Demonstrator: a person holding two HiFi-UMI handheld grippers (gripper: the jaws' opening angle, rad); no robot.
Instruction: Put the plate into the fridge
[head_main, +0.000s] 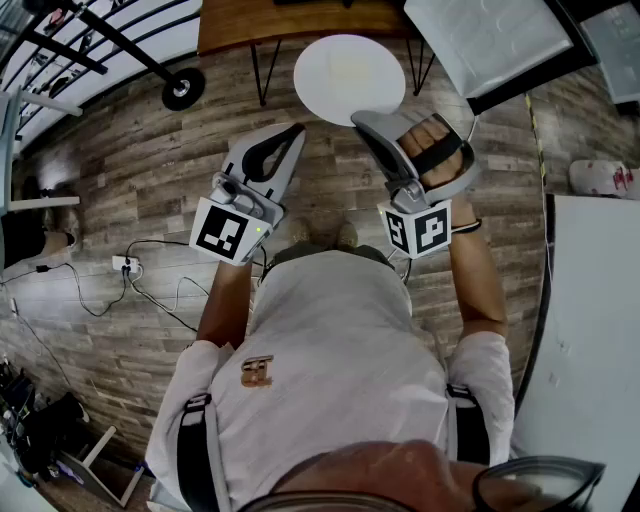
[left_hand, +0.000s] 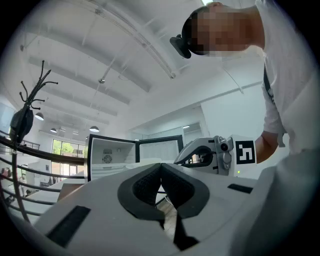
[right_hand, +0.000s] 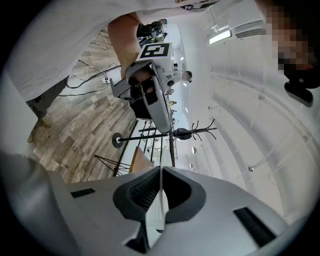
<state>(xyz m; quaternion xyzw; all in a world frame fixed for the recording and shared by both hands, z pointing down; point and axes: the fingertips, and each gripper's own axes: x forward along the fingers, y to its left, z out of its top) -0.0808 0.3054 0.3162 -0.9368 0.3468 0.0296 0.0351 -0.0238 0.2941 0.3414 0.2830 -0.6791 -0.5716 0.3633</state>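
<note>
My right gripper (head_main: 366, 120) clamps the white plate (head_main: 345, 75) at its 5 o'clock rim; my left gripper (head_main: 296, 131) is closed and empty.

The head view looks down on the left tongs (head_main: 296, 130) and right tongs (head_main: 358, 120); each gripper view, close up, sees the other.

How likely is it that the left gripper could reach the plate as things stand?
Probably yes: the left gripper, shut and empty, sits beside the plate held by the right gripper, nothing between them.
</note>
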